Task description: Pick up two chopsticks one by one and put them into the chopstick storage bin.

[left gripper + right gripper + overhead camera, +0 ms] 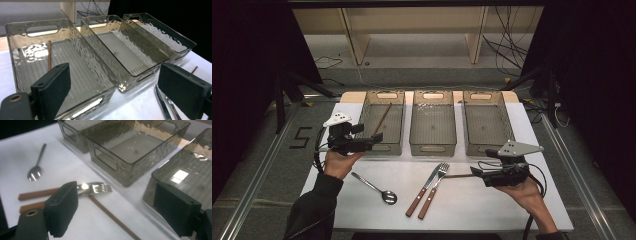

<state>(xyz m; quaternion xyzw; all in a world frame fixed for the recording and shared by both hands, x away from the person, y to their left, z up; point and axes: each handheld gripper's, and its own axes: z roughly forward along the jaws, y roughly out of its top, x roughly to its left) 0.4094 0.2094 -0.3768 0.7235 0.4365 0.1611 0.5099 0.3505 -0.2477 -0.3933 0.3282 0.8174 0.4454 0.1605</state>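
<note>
Left gripper [374, 138] hovers open-fingered beside the left tray's [398, 120] near rim; right gripper [476, 172], fingers also open and empty, is over bare surface [492, 210] near the right edge.

The three bins [120, 50] look like smoky clear plastic, glossy, with rippled walls and ribbed floors that catch the light. A thin chopstick [49, 55] of matt brown wood lies in the left one; another chopstick [112, 217] rests on the tabletop [492, 200], which is matt white. The spoon [35, 172] is polished metal; the fork [96, 188] and knife [424, 190] have shiny metal heads and dull wooden handles. Each claw's pads [53, 90] are black, matt, finely textured.
</note>
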